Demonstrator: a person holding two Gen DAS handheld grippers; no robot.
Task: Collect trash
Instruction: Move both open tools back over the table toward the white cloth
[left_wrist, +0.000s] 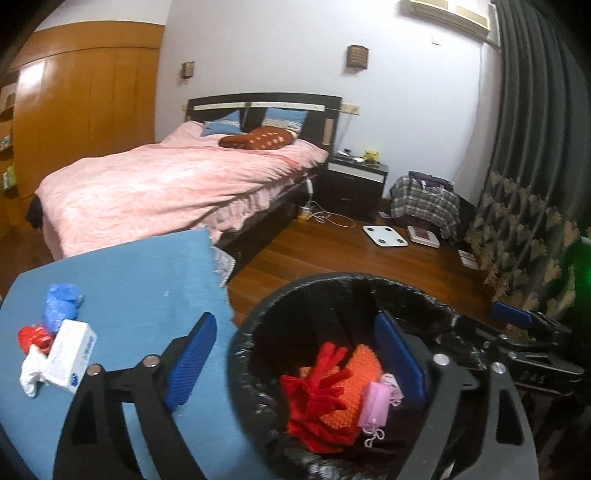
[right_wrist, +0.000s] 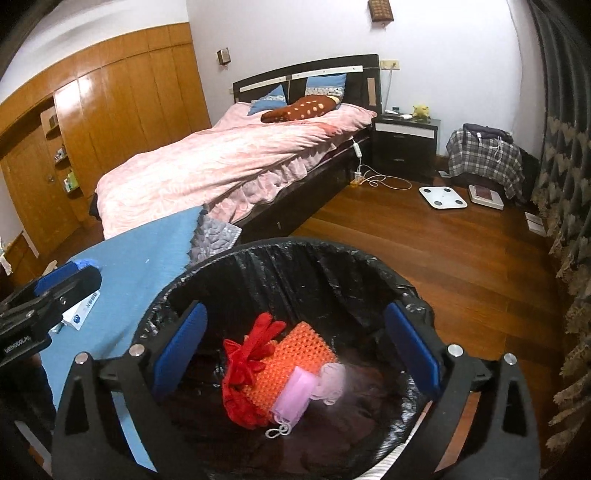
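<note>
My left gripper (left_wrist: 295, 358) hangs wide open over the bin (left_wrist: 240, 354) rim, and only this view catches the white box (left_wrist: 72, 356), blue wad (left_wrist: 61, 306) and red scrap (left_wrist: 31, 338) left of the bin, while my right gripper (right_wrist: 297, 350) gapes empty over the red glove (right_wrist: 245, 365) inside, "DAS" readable.

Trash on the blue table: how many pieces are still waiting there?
4, clustered at the table's left edge: a crumpled blue bag, a red wrapper, a white box and a white crumpled wad beneath it. More could be hidden under them.
</note>
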